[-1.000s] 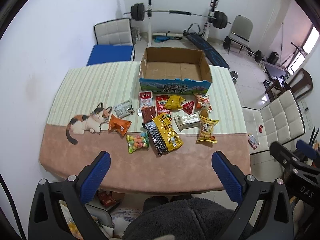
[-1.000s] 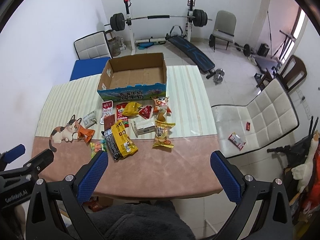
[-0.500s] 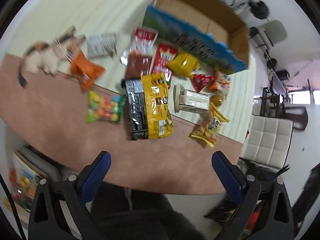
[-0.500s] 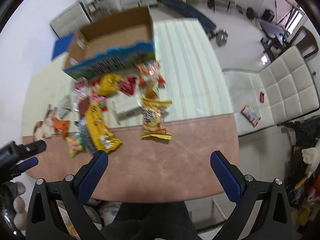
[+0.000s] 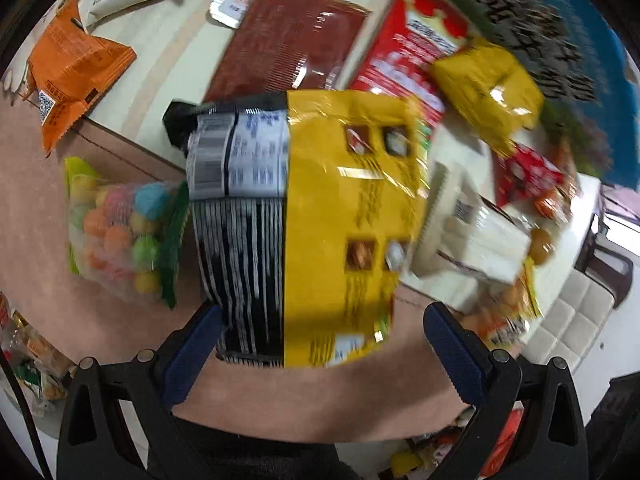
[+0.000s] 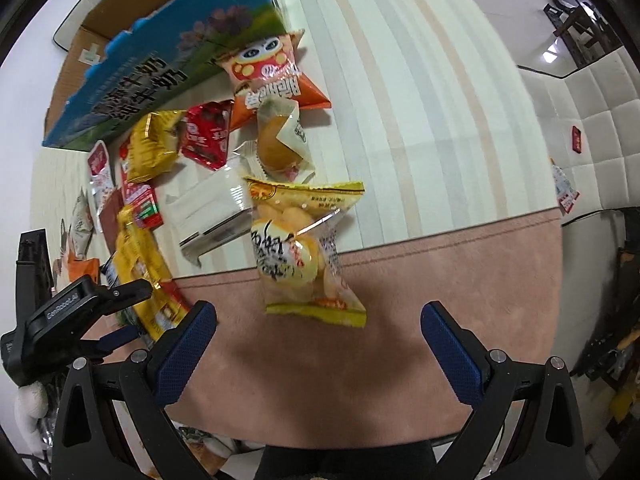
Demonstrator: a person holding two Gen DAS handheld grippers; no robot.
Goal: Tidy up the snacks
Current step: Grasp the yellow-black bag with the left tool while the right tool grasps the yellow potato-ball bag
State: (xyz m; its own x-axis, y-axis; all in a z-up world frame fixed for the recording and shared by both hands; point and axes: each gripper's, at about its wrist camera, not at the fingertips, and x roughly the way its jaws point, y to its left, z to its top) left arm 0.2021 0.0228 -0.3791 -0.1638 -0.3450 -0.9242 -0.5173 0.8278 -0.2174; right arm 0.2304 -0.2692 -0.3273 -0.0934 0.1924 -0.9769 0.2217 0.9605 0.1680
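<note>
Several snack packs lie on the table in front of an open cardboard box (image 6: pixel 132 80). My left gripper (image 5: pixel 320 356) is open, its fingers on either side of the near end of a big yellow and black bag (image 5: pixel 304 224). My right gripper (image 6: pixel 316 352) is open just short of a clear yellow bag of round snacks (image 6: pixel 300 248). The left gripper also shows in the right wrist view (image 6: pixel 80 320), beside the yellow and black bag (image 6: pixel 144 264).
Around the big bag lie a bag of coloured balls (image 5: pixel 120 236), an orange pack (image 5: pixel 72 72), a dark red pack (image 5: pixel 288 48), a small yellow pack (image 5: pixel 488 88) and a white pack (image 5: pixel 472 236). A white chair (image 6: pixel 584 128) stands to the right of the table.
Both grippers have dropped from high above the table to just over the snacks. The left one closed in on the yellow and black bag, the right one on the clear yellow bag.
</note>
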